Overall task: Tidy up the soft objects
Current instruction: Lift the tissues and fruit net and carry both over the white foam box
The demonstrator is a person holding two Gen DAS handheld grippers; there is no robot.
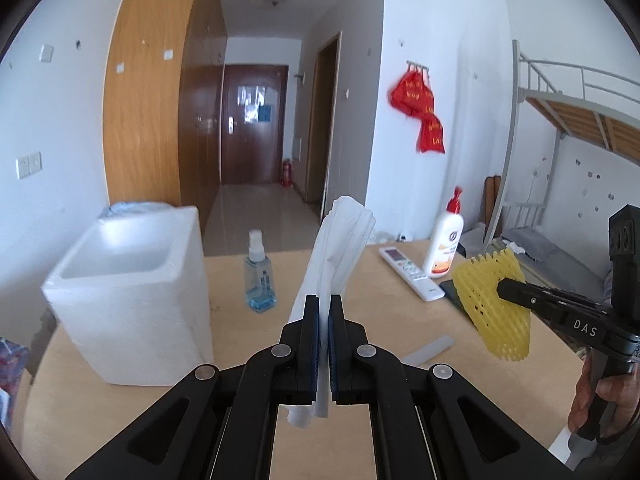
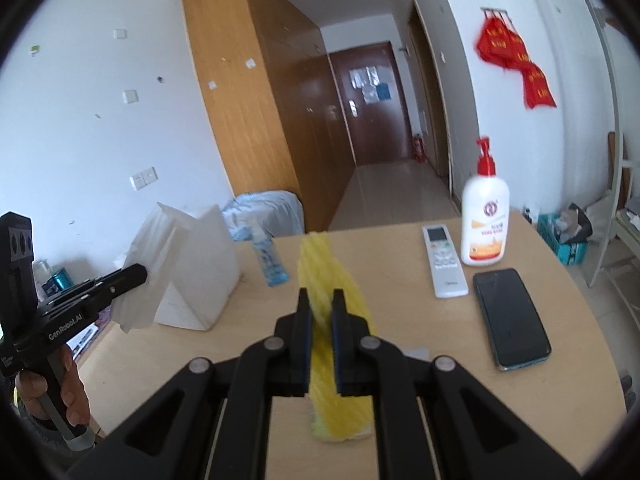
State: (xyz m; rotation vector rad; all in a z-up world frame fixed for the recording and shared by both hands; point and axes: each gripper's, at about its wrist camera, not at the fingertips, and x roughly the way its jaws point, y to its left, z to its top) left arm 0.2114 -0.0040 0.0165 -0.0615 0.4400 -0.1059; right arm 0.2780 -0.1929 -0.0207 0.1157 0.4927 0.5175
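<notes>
Right tongs (image 2: 320, 300) clamped on yellow foam net (image 2: 332, 280) above wooden table (image 2: 420, 360).

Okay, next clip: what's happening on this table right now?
A person holds a gripper in each hand, both lifted above the table. The left gripper is shut on a white foam sheet, the right gripper on a yellow foam net. An open white foam box stands at the left, nothing visible inside it. A spray bottle, remote, lotion bottle and phone sit untouched.
</notes>
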